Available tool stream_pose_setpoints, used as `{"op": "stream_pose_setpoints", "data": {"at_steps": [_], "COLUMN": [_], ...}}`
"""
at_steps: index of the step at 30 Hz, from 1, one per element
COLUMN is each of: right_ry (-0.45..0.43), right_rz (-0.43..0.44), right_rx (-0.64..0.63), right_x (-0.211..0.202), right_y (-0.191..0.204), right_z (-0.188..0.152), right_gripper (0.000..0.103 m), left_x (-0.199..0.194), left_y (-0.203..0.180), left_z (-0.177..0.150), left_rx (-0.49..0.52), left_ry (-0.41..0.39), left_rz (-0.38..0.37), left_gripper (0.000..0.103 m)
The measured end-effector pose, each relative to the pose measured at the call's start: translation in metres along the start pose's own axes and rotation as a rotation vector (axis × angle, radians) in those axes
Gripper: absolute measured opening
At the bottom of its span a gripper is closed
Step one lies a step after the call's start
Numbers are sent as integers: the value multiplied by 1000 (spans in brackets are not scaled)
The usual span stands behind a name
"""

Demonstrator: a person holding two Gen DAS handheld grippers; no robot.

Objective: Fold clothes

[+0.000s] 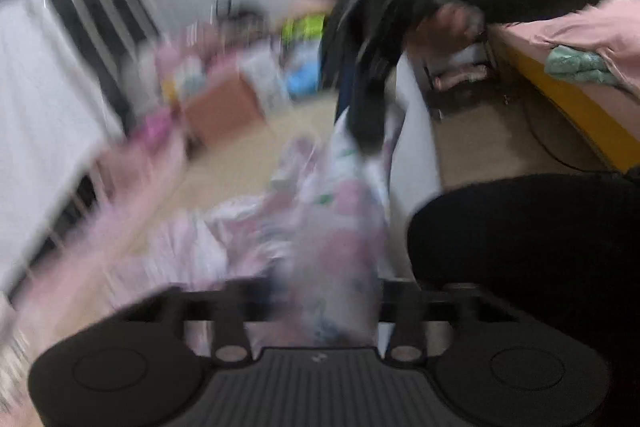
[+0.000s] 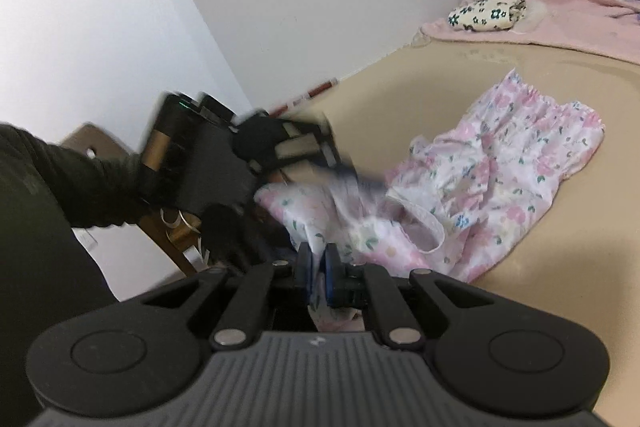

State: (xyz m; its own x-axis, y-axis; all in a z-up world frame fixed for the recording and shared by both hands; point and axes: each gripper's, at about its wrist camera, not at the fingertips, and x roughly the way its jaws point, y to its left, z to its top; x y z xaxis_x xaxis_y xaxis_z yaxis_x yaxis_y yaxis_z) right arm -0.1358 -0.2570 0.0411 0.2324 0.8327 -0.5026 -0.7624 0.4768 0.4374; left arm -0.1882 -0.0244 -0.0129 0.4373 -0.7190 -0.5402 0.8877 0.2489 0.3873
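The floral garment (image 2: 492, 163), a thin, glossy pink-and-white cloth printed with small flowers and green leaves, lay crumpled on the smooth beige surface (image 2: 540, 247), its gathered elastic edge toward the far side and a narrow white-trimmed strap looping across its middle. One end of it was drawn up off the surface toward the two grippers.

The right gripper (image 2: 319, 269) had its blue pads pressed together on a fold of that cloth (the fabric ran down between them and bunched below the jaws). Its black linkage arms and ribbed grey body filled the lower part of the right wrist view.

The left gripper (image 2: 352, 175), boxy and black with a brass-coloured cylinder at its back, was held by a gloved hand (image 2: 132, 187) in a dark sleeve. It was smeared with motion blur, its fingertips at the near edge of the garment. In the left wrist view the cloth rose in a blurred column between its jaws, hiding the pads, so I could not tell whether they gripped it.

Farther off, a small folded cloth (image 2: 486, 14) with dark flowers on cream sat on a fuzzy pink blanket (image 2: 580, 23).
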Motion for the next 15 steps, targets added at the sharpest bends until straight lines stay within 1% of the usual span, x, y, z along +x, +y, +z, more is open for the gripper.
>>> {"op": "stream_pose_setpoints", "data": {"at_steps": [2, 3, 4, 5, 6, 7, 8, 10, 11, 14, 15], "right_ry": [-30, -48, -84, -135, -196, -255, -303, -294, -272, -211, -206], "right_rz": [-18, -30, -53, -77, -117, -176, -235, -358, -394, -399, -399], "right_rx": [8, 11, 8, -7, -42, -105, -171, -316, -350, -479, -529], "right_x": [-6, -9, -16, -24, -32, -38, -42, -33, -24, 7, 15], "right_y": [-1, -1, 2, 8, 15, 24, 32, 45, 48, 51, 52], "right_z": [-2, -3, -7, -11, -18, -27, -36, -50, -54, -63, -65], "right_gripper": [7, 12, 20, 53, 90, 103, 103, 103, 103, 102, 101], "left_x": [-2, -3, -6, -6, -7, -8, -9, -11, -12, -19, -21], "left_y": [17, 25, 32, 38, 43, 49, 54, 60, 62, 67, 68], "left_z": [1, 1, 1, 2, 3, 4, 6, 10, 12, 15, 14], "left_rx": [-145, -212, -256, -286, -316, -346, -373, -414, -431, -444, -448], "left_ry": [12, 16, 14, 17, 21, 24, 26, 27, 29, 40, 49], "left_rz": [-42, -62, -83, -110, -137, -164, -192, -252, -277, -341, -362], "left_gripper": [19, 17, 17, 17, 17, 17, 17, 16, 16, 16, 16]}}
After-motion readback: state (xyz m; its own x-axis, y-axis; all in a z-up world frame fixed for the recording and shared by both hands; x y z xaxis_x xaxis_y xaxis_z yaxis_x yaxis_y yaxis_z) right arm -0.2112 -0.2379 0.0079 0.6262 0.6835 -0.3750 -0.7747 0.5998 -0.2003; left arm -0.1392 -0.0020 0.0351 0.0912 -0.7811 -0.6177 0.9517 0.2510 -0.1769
